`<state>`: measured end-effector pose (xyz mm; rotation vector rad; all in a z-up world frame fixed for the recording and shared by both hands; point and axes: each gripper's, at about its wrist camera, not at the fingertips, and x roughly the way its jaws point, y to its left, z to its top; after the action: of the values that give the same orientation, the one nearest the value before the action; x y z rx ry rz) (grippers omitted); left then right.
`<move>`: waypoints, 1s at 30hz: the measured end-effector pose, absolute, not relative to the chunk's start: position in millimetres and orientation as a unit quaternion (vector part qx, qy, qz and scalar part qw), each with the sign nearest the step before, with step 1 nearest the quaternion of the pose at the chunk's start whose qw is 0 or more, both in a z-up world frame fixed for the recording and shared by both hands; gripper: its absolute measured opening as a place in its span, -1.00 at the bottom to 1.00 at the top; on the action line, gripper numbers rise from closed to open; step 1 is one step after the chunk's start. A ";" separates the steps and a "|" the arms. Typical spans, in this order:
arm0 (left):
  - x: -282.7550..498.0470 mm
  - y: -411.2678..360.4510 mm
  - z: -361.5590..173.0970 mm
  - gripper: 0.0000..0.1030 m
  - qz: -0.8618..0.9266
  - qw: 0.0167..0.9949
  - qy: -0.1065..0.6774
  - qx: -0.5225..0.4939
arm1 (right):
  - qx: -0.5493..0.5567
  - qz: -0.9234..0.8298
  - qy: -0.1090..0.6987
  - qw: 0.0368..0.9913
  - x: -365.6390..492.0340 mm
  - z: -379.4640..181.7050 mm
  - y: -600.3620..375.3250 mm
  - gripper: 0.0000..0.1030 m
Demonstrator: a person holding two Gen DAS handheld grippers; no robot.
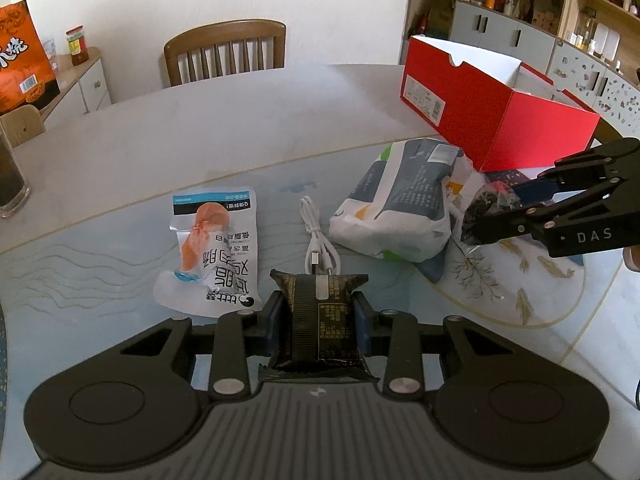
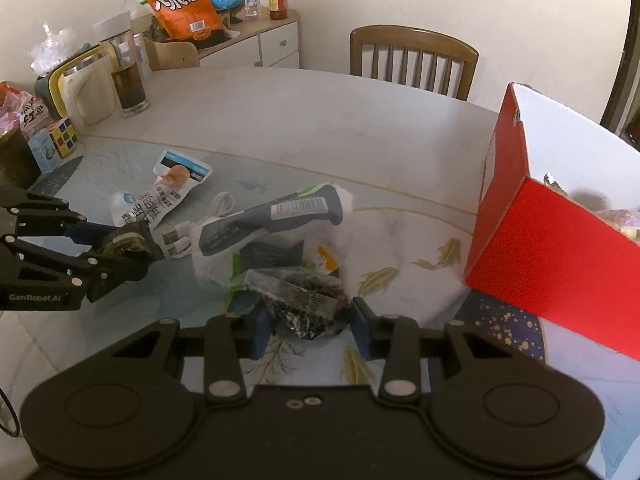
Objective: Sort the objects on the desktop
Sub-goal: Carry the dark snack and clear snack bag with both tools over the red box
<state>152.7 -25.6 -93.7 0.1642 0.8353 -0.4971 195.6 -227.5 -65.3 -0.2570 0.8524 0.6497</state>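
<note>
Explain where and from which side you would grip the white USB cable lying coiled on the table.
Grip the bundled middle of the white USB cable from above, fingers straddling its width. It lies flat in a narrow loop, with clear glass on its left; the white-and-grey bag crowds its right.

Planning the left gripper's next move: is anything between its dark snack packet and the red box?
Yes. The big white and grey bag lies on the table between the dark snack packet in the left gripper and the red box.
</note>
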 end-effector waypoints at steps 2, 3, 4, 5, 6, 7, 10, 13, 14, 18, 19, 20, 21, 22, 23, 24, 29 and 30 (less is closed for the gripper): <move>151.3 -26.3 -92.4 -0.34 -0.238 0.881 0.401 0.080 | -0.120 0.308 0.404 0.853 194.7 -63.2 -229.5 -0.23; 150.5 -26.7 -91.5 -0.34 -0.238 0.881 0.401 0.080 | -0.119 0.308 0.405 0.853 194.0 -62.2 -230.7 -0.23; 150.2 -27.0 -91.3 -0.34 -0.239 0.881 0.400 0.080 | -0.119 0.308 0.405 0.853 193.3 -60.9 -232.0 -0.23; 149.2 -27.9 -89.8 -0.34 -0.239 0.881 0.399 0.081 | -0.119 0.309 0.404 0.853 192.1 -59.7 -232.7 -0.23; 148.2 -28.7 -88.5 -0.34 -0.240 0.882 0.398 0.082 | -0.119 0.309 0.404 0.853 191.0 -58.2 -233.7 -0.23; 147.0 -29.7 -87.0 -0.34 -0.240 0.882 0.397 0.082 | -0.120 0.310 0.403 0.853 189.7 -56.4 -234.5 -0.23; 143.6 -33.0 -82.5 -0.34 -0.241 0.882 0.397 0.082 | -0.120 0.313 0.399 0.853 185.5 -51.1 -237.8 -0.23; 138.0 -37.3 -75.4 -0.34 -0.244 0.883 0.392 0.087 | -0.121 0.315 0.394 0.855 180.8 -44.9 -241.2 -0.23; 136.5 -38.6 -72.8 -0.34 -0.246 0.883 0.391 0.087 | -0.120 0.316 0.393 0.855 179.3 -42.5 -242.9 -0.23; 130.3 -44.7 -60.9 -0.34 -0.249 0.885 0.383 0.090 | -0.114 0.320 0.386 0.858 173.6 -31.9 -250.8 -0.23; 129.1 -46.3 -57.6 -0.34 -0.251 0.885 0.381 0.090 | -0.113 0.321 0.385 0.858 172.6 -29.4 -253.3 -0.23; 127.3 -48.1 -54.0 -0.34 -0.253 0.885 0.379 0.091 | -0.112 0.321 0.383 0.859 171.1 -26.8 -255.6 -0.23; 125.0 -49.9 -50.2 -0.34 -0.255 0.886 0.375 0.093 | -0.112 0.322 0.381 0.860 169.5 -23.8 -257.6 -0.23; 121.9 -52.1 -45.7 -0.34 -0.257 0.887 0.371 0.095 | -0.112 0.322 0.378 0.861 167.3 -20.4 -260.5 -0.23; 119.4 -53.9 -41.2 -0.34 -0.259 0.888 0.367 0.097 | -0.112 0.322 0.376 0.862 165.7 -17.4 -263.2 -0.23; 116.8 -56.2 -36.7 -0.34 -0.261 0.889 0.363 0.098 | -0.111 0.322 0.374 0.863 164.2 -14.1 -266.3 -0.23; 107.7 -68.0 -16.5 -0.34 -0.270 0.892 0.348 0.101 | -0.111 0.323 0.364 0.867 156.8 2.6 -279.0 -0.23; 105.8 -70.6 -12.2 -0.34 -0.272 0.893 0.344 0.102 | -0.110 0.323 0.361 0.868 155.9 5.9 -281.7 -0.23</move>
<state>105.8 -70.6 -12.2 0.2108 0.7135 -0.5641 155.9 -281.7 5.9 -0.2312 0.7563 0.6758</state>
